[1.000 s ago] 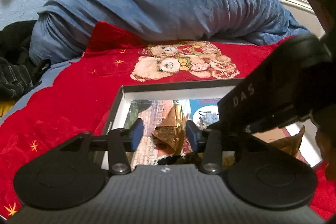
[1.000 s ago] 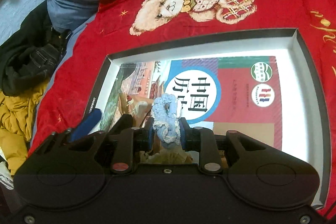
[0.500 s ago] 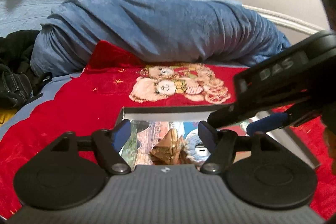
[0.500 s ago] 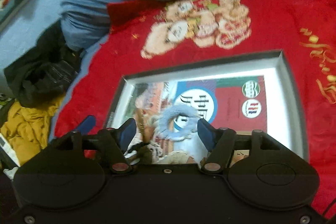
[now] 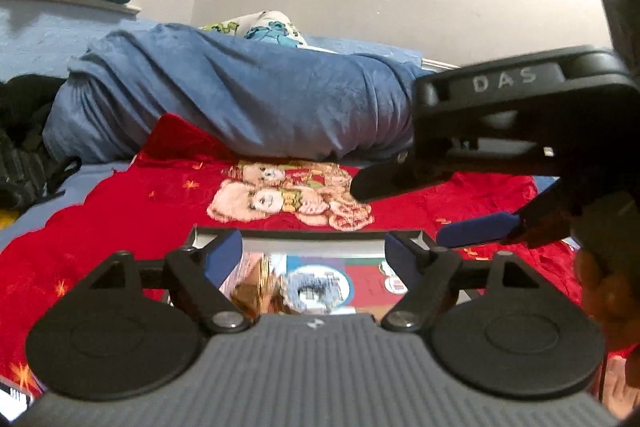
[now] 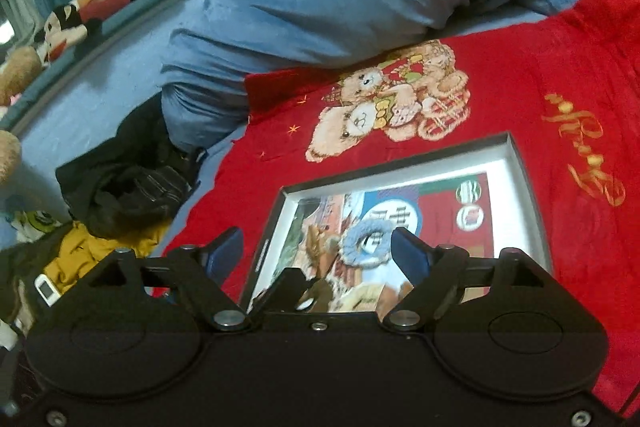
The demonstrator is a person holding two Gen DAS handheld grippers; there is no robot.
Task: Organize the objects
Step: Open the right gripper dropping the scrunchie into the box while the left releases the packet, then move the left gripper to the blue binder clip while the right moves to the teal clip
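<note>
Grippers both stand wide and empty above the box. The left gripper has just been opening, with nothing between its blue pads; seen through the gap, the gold folded paper piece lies below in the box, free of the fingers. The right gripper has likewise just been opening, and the light-blue scrunchie sits flat beneath its spread fingers — under them, not clamped by them. My reading is that each item has been let go where it belongs, and the jaws are held apart so that nothing snags as the hands come clear.

The shallow box, dark outside and white inside, rests on the red blanket printed with teddy bears, which gives it a soft and slightly uneven seat. Lying flat on the bottom of the box is a red and blue textbook with Chinese characters on its cover; the scrunchie rests on that cover, ringing part of the round emblem, and the gold paper piece lies just beside it toward the box's left wall. Other small things near the box's front edge are hidden by the gripper bodies (I cannot tell what they are).

A rolled blue duvet lies beyond the blanket, and dark clothes are heaped off its left edge — perhaps more to sort.
</note>
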